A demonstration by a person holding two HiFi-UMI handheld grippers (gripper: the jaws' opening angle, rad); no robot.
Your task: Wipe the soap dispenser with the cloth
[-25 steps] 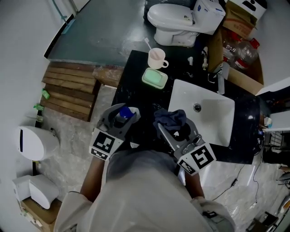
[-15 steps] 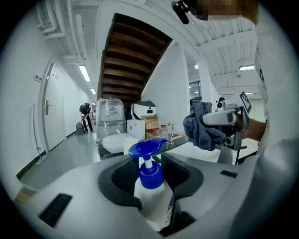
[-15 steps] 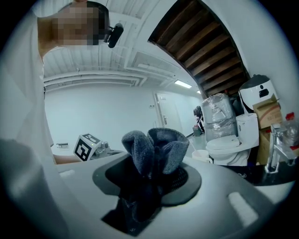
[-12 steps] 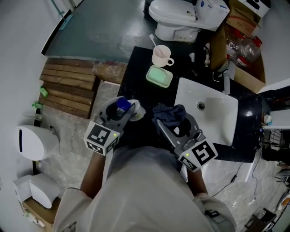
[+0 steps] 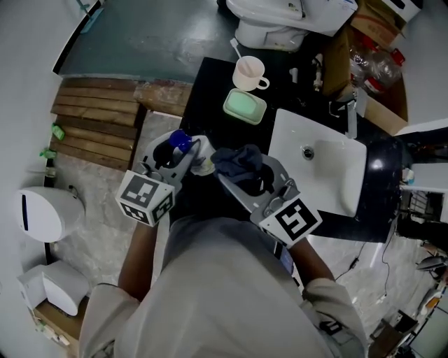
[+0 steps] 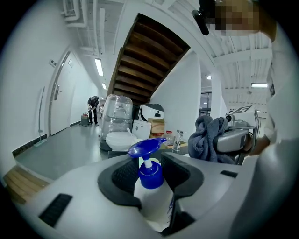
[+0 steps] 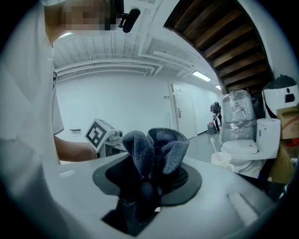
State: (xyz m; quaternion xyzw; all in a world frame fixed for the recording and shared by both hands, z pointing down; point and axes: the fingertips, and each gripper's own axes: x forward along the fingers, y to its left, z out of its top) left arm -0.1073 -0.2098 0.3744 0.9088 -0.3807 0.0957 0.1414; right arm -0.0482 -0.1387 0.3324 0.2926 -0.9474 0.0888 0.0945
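The soap dispenser, a white bottle with a blue pump, sits between the pads of my left gripper, whose jaws have just been closing on it. In the left gripper view the bottle body fills the gap of that gripper. A dark blue-grey cloth is bunched in my right gripper, which is shut on it. The cloth rises in folds out of the right gripper. Cloth and dispenser are close side by side above the counter's near-left corner; I cannot tell whether they touch.
The black counter holds a white sink with a faucet, a green soap dish and a white mug with a toothbrush. A toilet stands behind, a cardboard box at the right, wooden slats at the left.
Both grippers have shifted left and drawn together, so the cloth now sits right beside the dispenser. The left gripper has rolled with the bottle in it.
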